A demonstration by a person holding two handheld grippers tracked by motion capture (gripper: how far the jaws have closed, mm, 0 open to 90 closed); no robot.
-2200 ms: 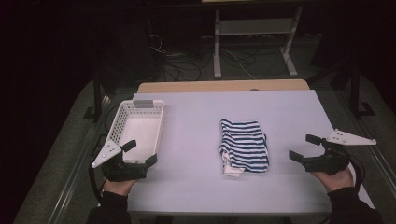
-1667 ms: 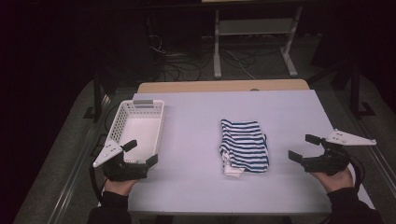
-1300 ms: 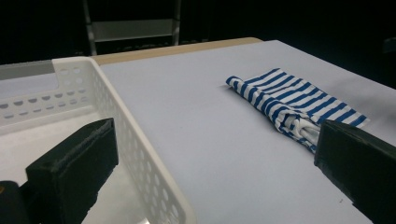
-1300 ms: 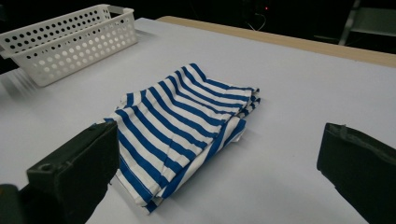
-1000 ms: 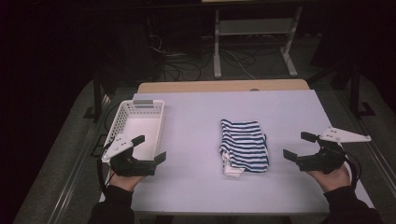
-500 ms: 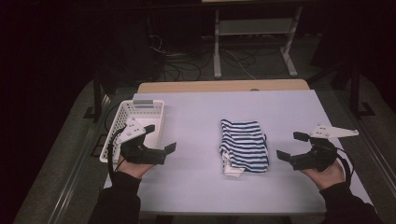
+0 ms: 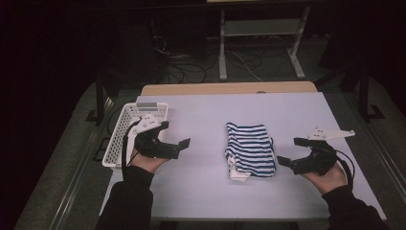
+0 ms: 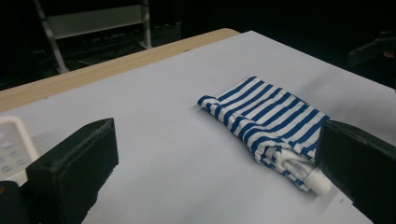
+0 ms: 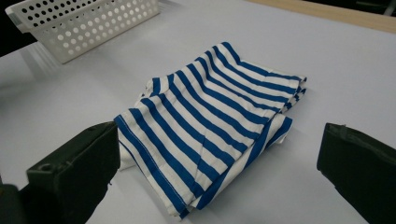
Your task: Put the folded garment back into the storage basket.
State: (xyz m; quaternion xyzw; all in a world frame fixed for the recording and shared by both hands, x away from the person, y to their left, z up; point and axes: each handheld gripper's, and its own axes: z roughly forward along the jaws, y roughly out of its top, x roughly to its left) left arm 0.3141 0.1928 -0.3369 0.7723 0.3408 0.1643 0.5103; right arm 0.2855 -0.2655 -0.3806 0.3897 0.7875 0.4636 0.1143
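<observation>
Two grippers flank the cloth (image 7: 250, 151) (folded, striped) on the table (image 7: 287, 110). Left gripper (image 7: 175, 136) and right gripper (image 7: 290, 151) both gape wide, neither touching it.

In the left gripper view, the basket (image 8: 14, 144) is cut off by the picture's edge and partly hidden behind the gripper's jaw. The other jaw covers the near end of the striped cloth (image 8: 268, 119).

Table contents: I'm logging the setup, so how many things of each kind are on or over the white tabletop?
Striped folded cloth: 1
White perforated basket: 1
Hand-held claws, left claw and right claw, both open: 2
Total: 4
</observation>
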